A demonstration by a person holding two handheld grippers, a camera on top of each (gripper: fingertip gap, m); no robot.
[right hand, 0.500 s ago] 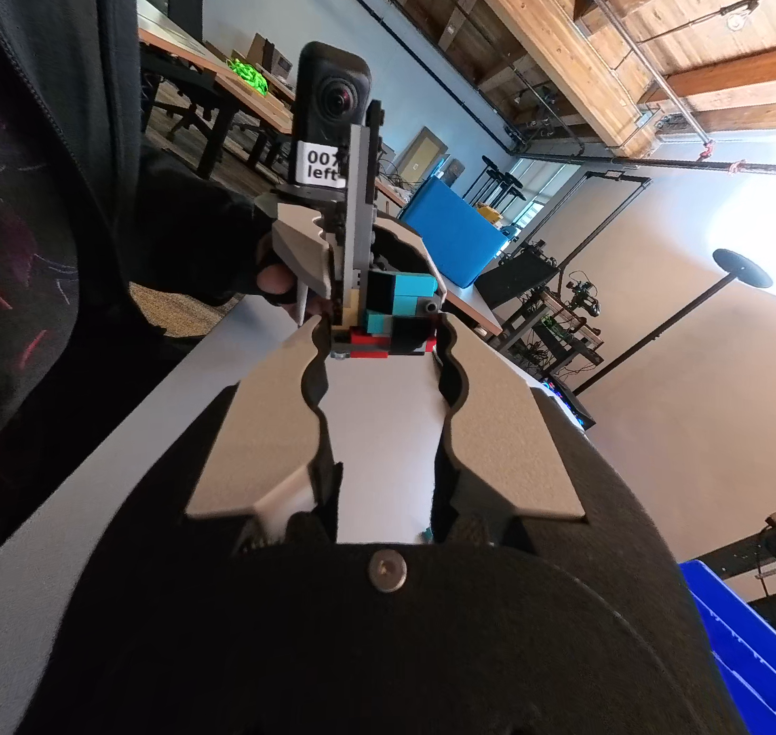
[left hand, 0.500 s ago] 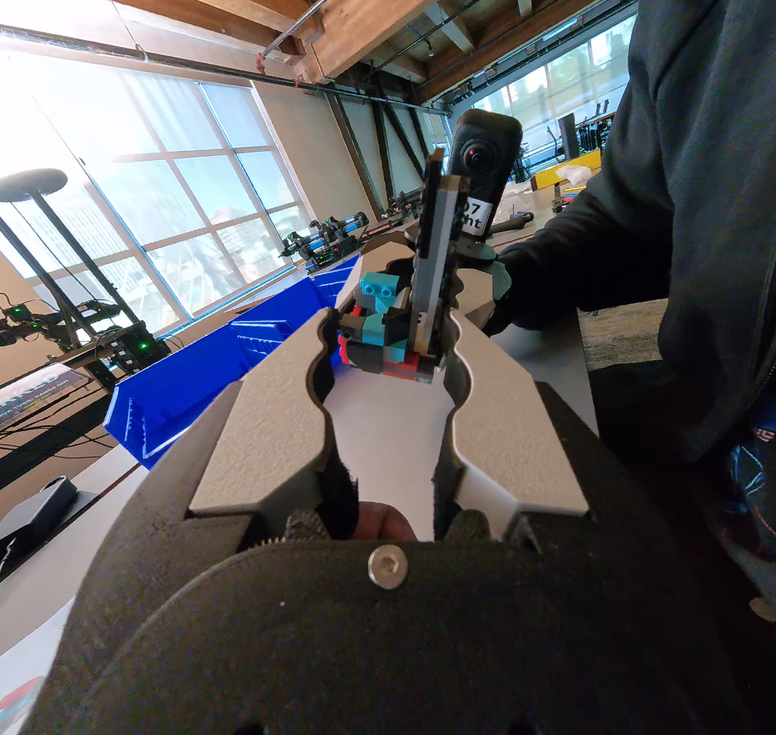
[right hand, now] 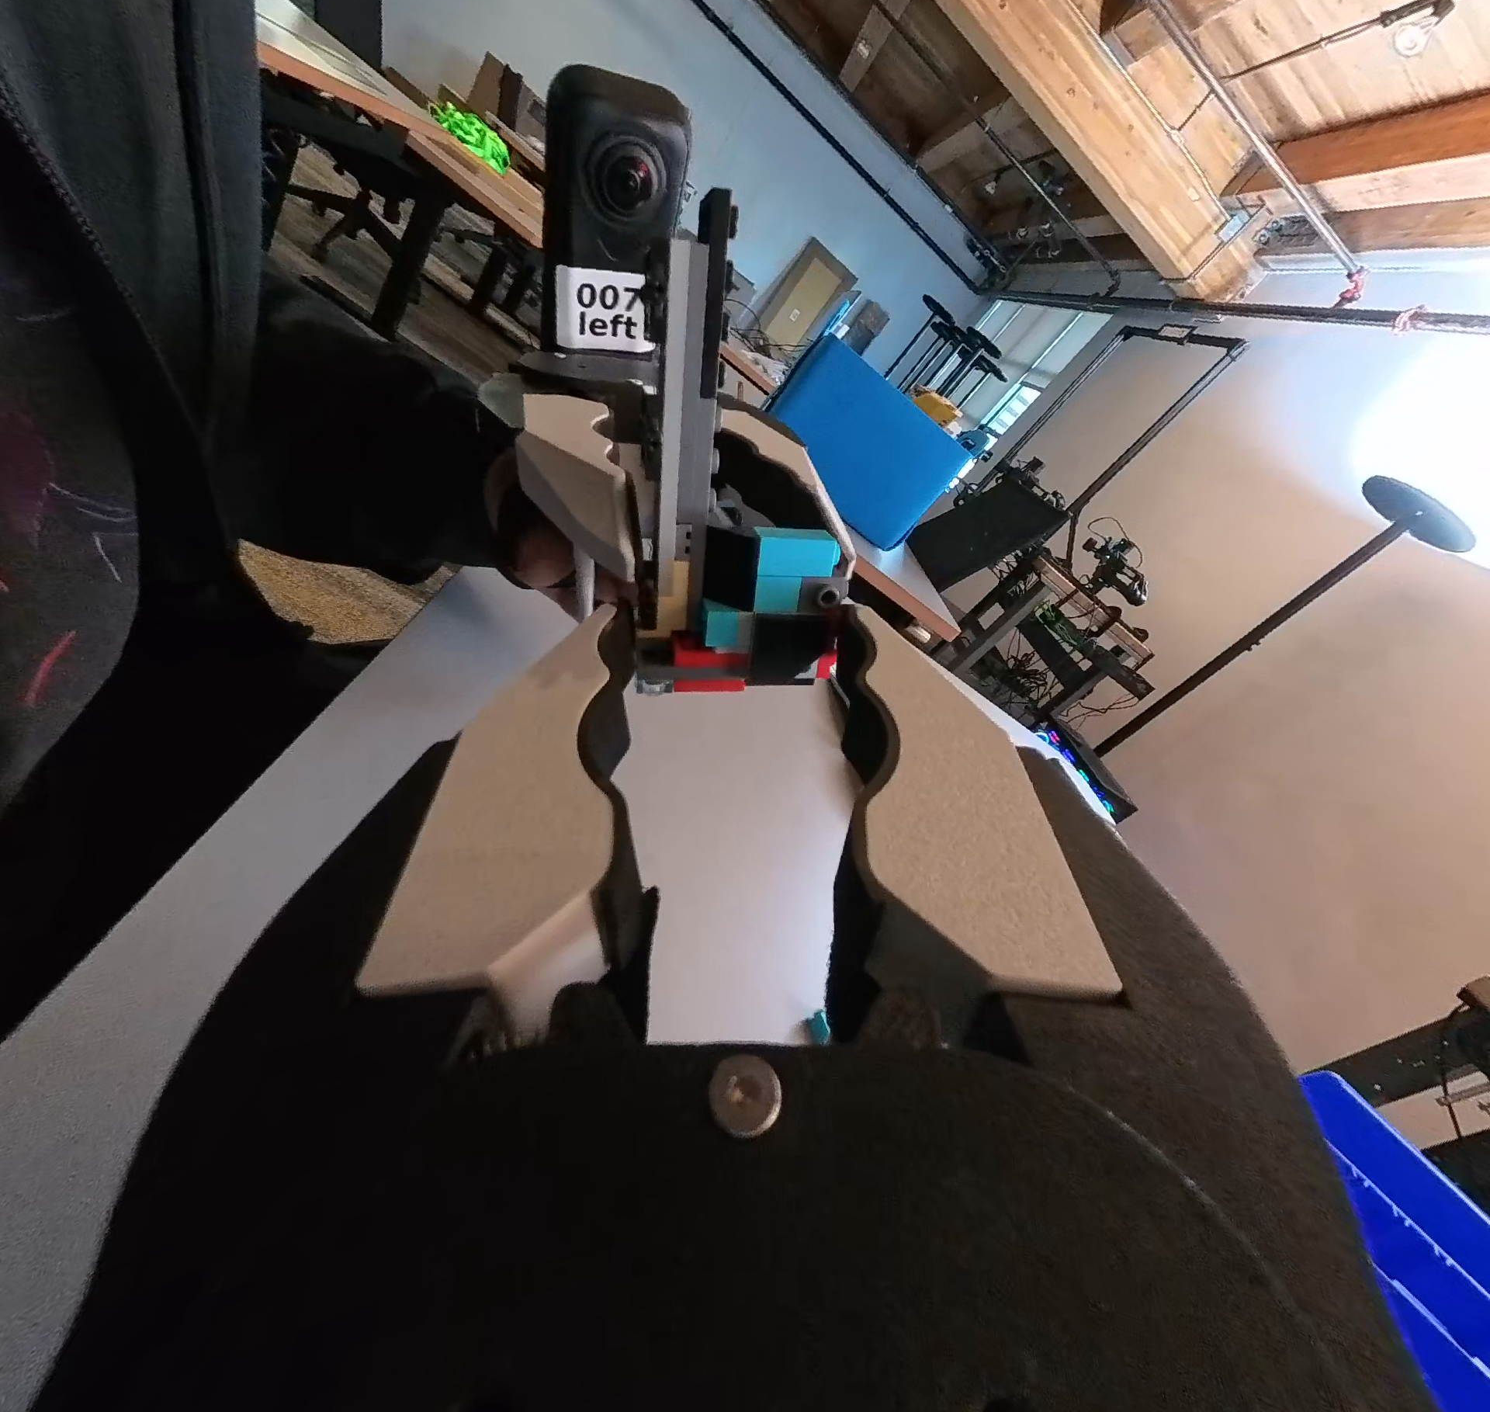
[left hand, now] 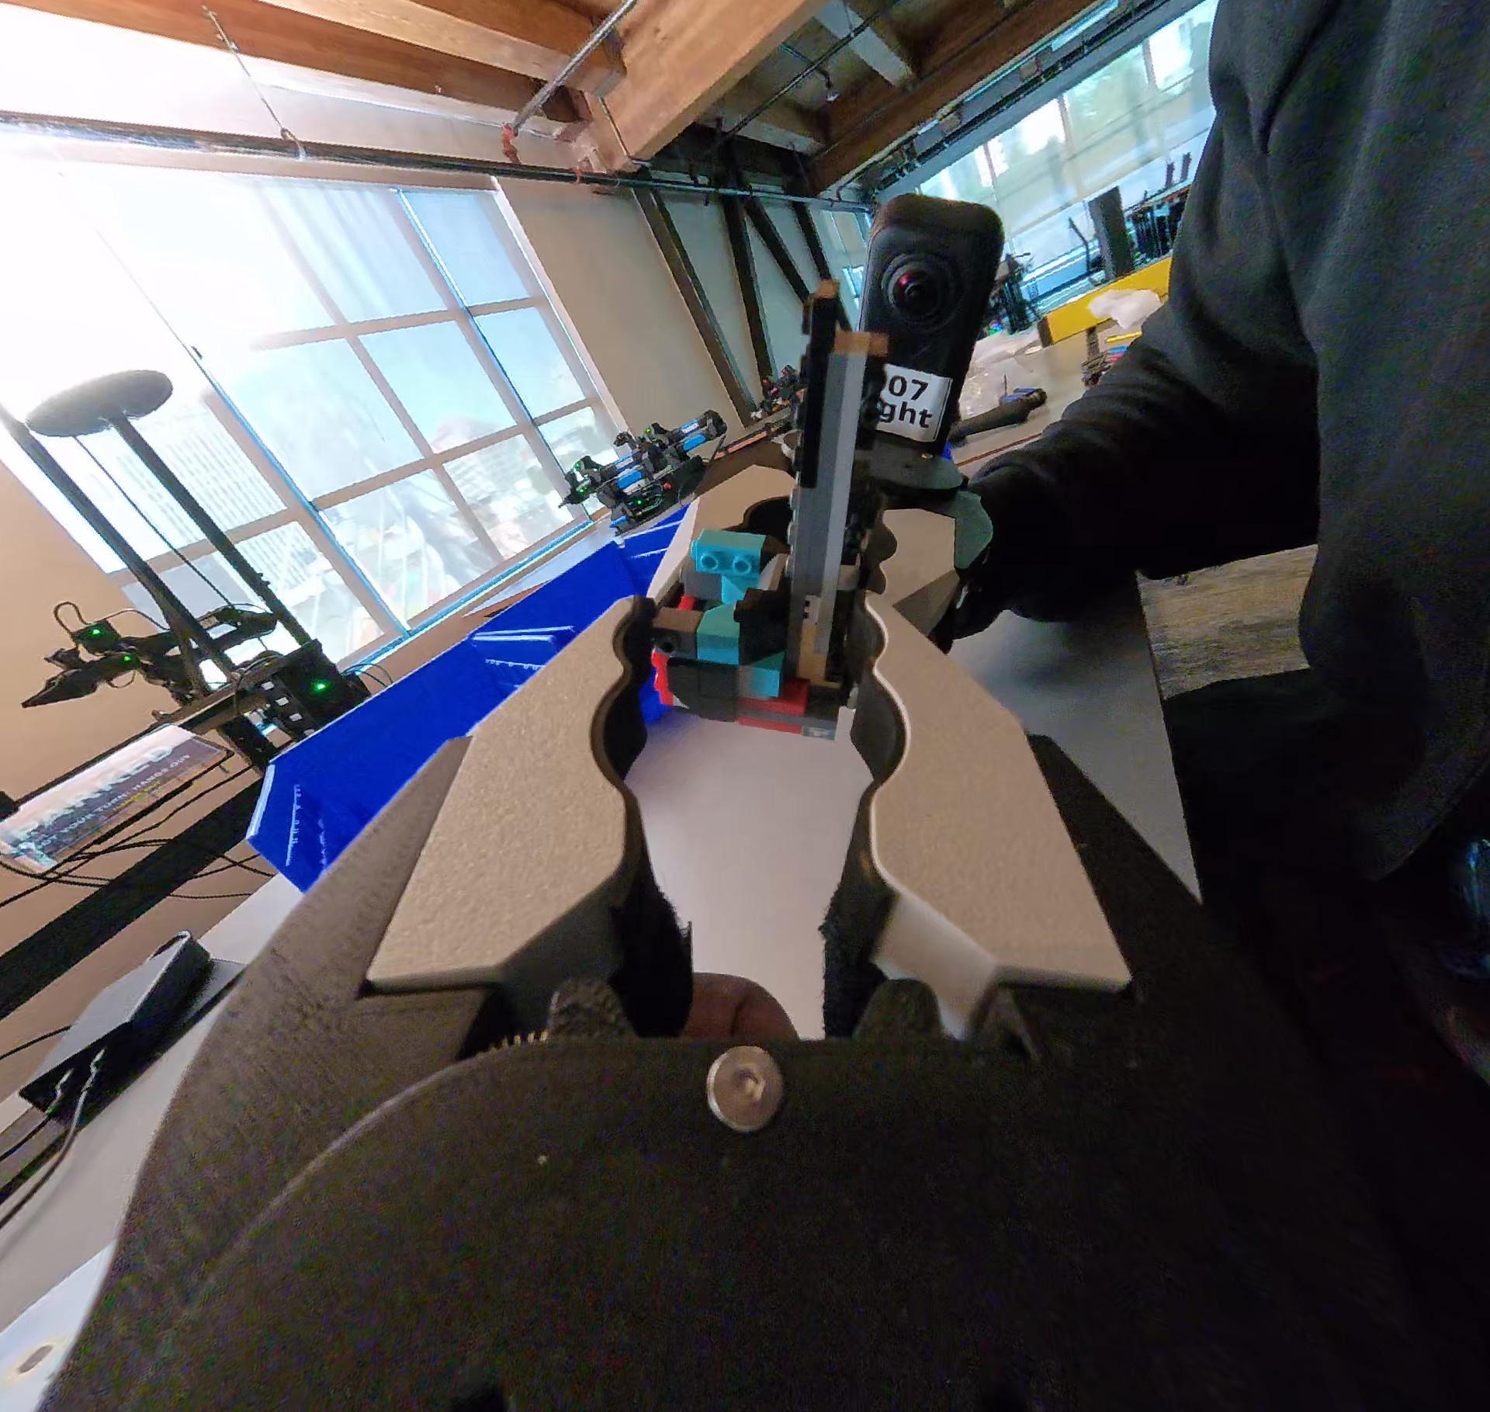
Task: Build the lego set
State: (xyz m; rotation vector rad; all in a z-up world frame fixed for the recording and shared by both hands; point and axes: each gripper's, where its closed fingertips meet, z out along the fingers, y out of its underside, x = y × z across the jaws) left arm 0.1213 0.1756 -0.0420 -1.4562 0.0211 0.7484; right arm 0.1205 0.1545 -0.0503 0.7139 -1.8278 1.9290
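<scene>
A small lego model [left hand: 730, 631] of teal, black and red bricks, with a tall grey plate [left hand: 822, 486] standing upright on it, is held above the white table [left hand: 742, 849]. My left gripper [left hand: 754, 672] is shut on the model's base from the near side. My right gripper [right hand: 730, 639] is shut on the same model [right hand: 774, 567] from the opposite side. The two grippers face each other, fingertips almost touching. The right gripper's camera [left hand: 927, 309] and the left gripper's camera [right hand: 617, 163] rise behind the grey plate [right hand: 685, 405].
A blue bin [left hand: 387, 752] lies to the left of the model and also shows in the right wrist view [right hand: 1419, 1228]. A person's dark sleeve [left hand: 1169, 446] reaches in from the right. A small teal piece [right hand: 818, 1026] lies on the table. A black box [left hand: 121, 1010] sits at the table's left edge. Less than 4 cm separates the two grippers' tips.
Almost nothing: both grippers still clamp the model, which has only shifted very slightly in the views.
</scene>
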